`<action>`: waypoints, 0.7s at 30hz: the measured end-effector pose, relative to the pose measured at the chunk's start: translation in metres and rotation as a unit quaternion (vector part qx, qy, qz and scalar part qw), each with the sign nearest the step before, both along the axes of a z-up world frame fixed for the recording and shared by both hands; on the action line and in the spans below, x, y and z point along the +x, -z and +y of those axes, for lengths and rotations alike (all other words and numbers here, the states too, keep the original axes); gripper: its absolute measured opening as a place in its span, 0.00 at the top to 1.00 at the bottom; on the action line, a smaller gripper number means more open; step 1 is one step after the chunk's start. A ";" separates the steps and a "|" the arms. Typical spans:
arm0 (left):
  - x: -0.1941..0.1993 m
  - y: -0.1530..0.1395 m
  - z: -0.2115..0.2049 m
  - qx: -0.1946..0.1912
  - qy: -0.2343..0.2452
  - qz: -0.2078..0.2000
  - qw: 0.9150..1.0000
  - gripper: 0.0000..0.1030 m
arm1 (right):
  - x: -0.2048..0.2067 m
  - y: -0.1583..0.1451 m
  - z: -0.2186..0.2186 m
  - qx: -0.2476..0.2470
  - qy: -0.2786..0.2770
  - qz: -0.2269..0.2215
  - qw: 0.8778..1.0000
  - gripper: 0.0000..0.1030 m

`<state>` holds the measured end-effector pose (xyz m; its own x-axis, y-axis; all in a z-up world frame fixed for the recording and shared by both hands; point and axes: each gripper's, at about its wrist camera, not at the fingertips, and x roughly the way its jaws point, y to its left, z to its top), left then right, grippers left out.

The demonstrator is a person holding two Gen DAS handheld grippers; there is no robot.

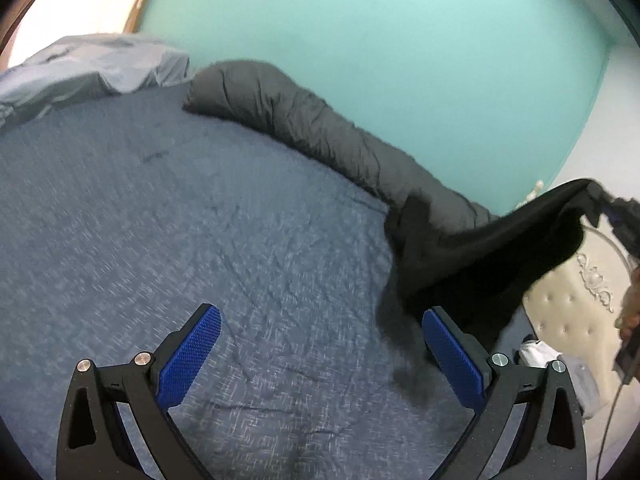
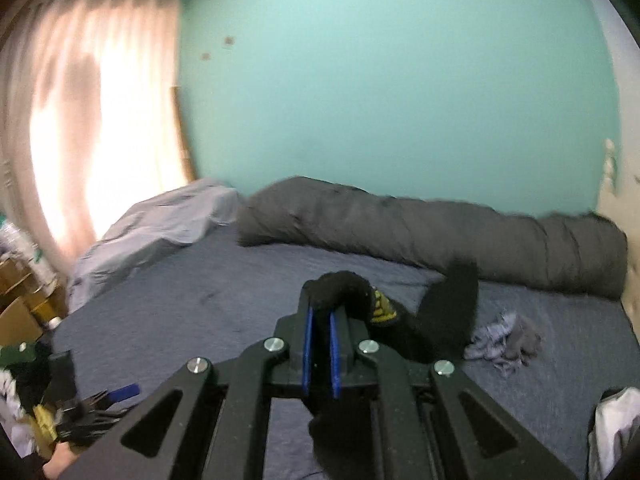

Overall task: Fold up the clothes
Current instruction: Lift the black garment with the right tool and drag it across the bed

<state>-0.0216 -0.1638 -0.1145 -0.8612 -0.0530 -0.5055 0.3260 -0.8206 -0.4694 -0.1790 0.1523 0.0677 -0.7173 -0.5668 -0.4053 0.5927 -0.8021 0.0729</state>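
Observation:
A black garment (image 1: pixel 480 264) hangs in the air at the right of the left wrist view, and its lower end trails down to the blue bed sheet (image 1: pixel 200 220). My right gripper (image 1: pixel 606 208) holds its top corner up. In the right wrist view this gripper (image 2: pixel 320 320) is shut on a fold of the black garment (image 2: pixel 344 286), which shows a yellow label (image 2: pixel 382 308) and drapes off to the right. My left gripper (image 1: pixel 320 340) is open over the sheet with nothing between its blue pads (image 1: pixel 192 356), just left of the garment's hanging end.
A rolled dark grey duvet (image 2: pixel 440 232) lies along the teal wall. A pale blue sheet (image 2: pixel 160 224) is heaped at the far left corner. A small crumpled grey-blue cloth (image 2: pixel 504 340) lies on the bed, a white cloth (image 2: pixel 616 420) at the lower right. A cream headboard (image 1: pixel 568 312) bounds the right side.

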 end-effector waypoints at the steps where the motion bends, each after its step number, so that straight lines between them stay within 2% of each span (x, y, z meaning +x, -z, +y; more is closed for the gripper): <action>1: 0.005 -0.007 0.000 -0.002 0.000 0.002 1.000 0.00 | 0.010 -0.007 -0.005 0.004 -0.008 -0.001 1.000 0.94; 3: 0.016 -0.020 0.000 -0.009 0.003 0.001 1.000 0.00 | 0.022 -0.009 -0.012 0.007 -0.024 -0.020 0.999 0.94; 6: 0.030 -0.031 -0.001 -0.014 0.004 0.001 1.000 0.00 | 0.034 0.015 -0.020 0.008 -0.038 -0.070 0.997 0.93; 8: 0.041 -0.033 -0.002 -0.014 0.003 -0.005 1.000 0.00 | 0.038 0.050 -0.023 0.012 -0.036 -0.118 0.992 0.93; 14: 0.057 -0.021 -0.001 -0.013 0.013 -0.028 0.999 0.00 | 0.051 0.147 -0.022 0.003 -0.040 -0.210 0.977 0.88; 16: 0.055 -0.014 0.000 -0.008 0.017 -0.036 0.999 0.00 | 0.060 0.177 -0.022 0.018 -0.028 -0.230 0.973 0.80; 17: 0.054 -0.010 0.002 -0.003 0.019 -0.038 0.999 0.00 | 0.063 0.186 -0.021 0.028 -0.024 -0.234 0.971 0.70; 21: 0.045 0.009 0.011 0.009 0.033 -0.048 0.998 0.00 | 0.070 0.222 -0.006 0.057 -0.008 -0.240 0.969 0.62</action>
<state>0.0237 -0.1526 -0.1238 -0.8096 0.0123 -0.5869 0.3160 -0.8334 -0.4534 -0.1087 0.1459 -0.1544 -0.4223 -0.5087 -0.7502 0.5257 -0.8117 0.2545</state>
